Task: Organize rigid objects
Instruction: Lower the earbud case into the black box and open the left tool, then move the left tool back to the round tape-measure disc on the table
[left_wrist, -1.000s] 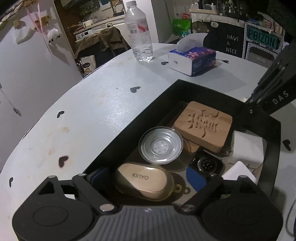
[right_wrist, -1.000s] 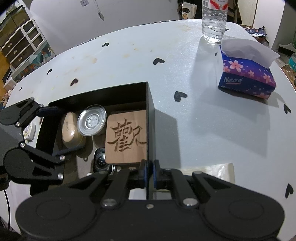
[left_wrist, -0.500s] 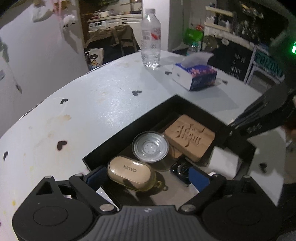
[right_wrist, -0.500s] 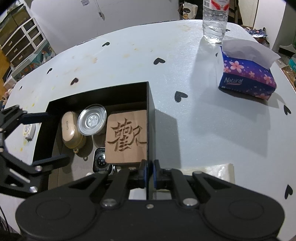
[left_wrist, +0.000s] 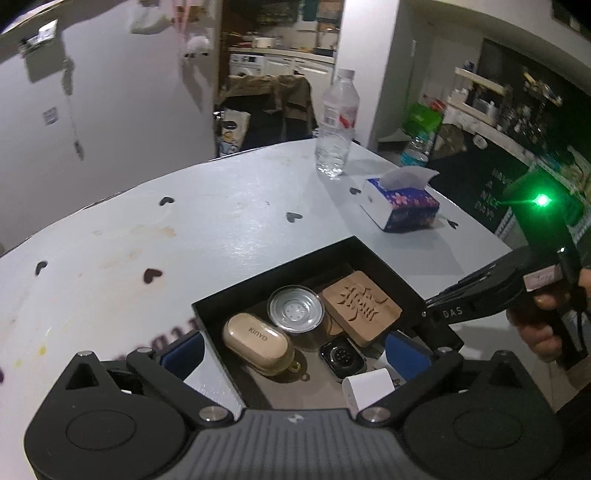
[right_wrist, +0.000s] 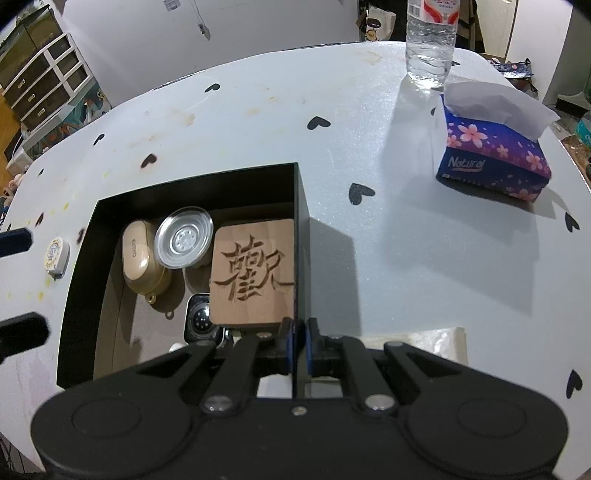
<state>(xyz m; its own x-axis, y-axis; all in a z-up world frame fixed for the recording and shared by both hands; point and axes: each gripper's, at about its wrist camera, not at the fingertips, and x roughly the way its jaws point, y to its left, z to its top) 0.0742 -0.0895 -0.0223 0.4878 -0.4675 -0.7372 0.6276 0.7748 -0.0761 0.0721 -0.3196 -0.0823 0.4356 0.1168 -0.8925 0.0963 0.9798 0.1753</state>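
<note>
Risen off the box, left gripper opening, empty; right gripper clenched on box wall. Inside: case, lid, block. Beyond box: tissues, bottle.

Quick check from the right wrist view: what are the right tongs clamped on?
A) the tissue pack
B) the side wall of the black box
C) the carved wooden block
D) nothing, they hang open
B: the right tongs are pinched shut on the thin side wall of the black box, beside the carved wooden block.
</note>
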